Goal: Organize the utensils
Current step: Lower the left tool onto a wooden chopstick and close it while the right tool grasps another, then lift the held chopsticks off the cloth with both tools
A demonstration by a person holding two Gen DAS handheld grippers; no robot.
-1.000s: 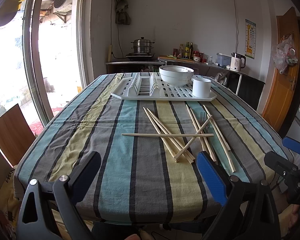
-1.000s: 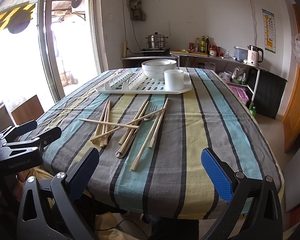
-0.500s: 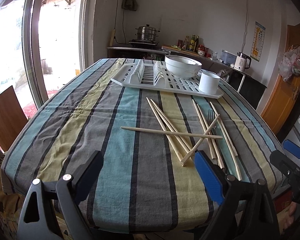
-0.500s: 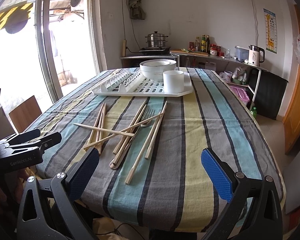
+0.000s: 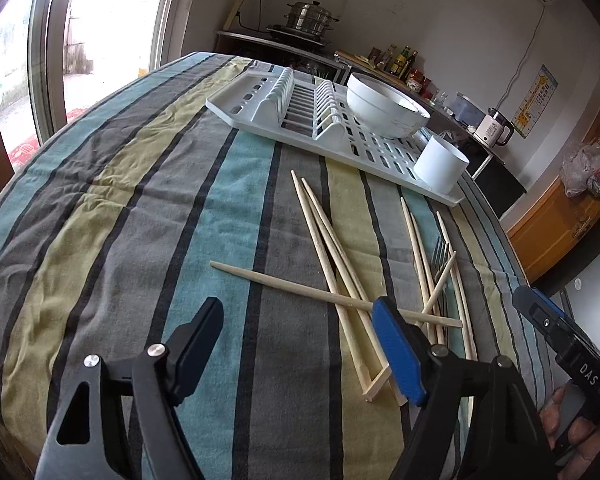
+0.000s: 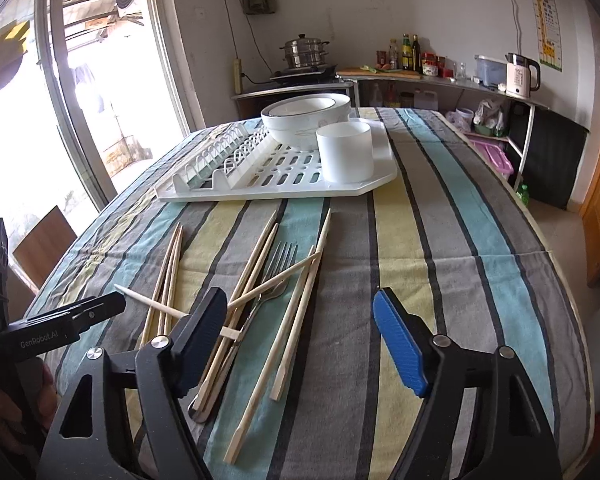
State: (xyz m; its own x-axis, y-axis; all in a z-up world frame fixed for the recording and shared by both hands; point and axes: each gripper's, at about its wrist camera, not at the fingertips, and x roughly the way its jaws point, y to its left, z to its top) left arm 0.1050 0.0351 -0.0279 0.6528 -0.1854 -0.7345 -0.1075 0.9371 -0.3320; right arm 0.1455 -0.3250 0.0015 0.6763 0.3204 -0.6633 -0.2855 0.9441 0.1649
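Note:
Several wooden chopsticks (image 5: 332, 248) lie scattered and crossed on the striped tablecloth, also in the right wrist view (image 6: 300, 300). A metal fork (image 6: 272, 276) lies among them, its tines showing in the left wrist view (image 5: 440, 250). My left gripper (image 5: 300, 344) is open and empty, low over the cloth at the chopsticks' near ends. My right gripper (image 6: 300, 332) is open and empty, just above the fork and chopsticks. A white cylindrical holder cup (image 6: 345, 154) stands on the white drying rack (image 6: 260, 184), also in the left wrist view (image 5: 440, 166).
Stacked white bowls (image 6: 306, 118) sit on the rack behind the cup. The rack (image 5: 260, 108) has upright plate ribs on its left half. The table edge drops off at the right (image 6: 572, 280). A counter with pot, bottles and kettle (image 6: 520, 74) lines the far wall.
Both grippers have moved forward and down toward the chopsticks, which now look much closer. The left view has tilted. Both stay open; nothing on the table has moved.

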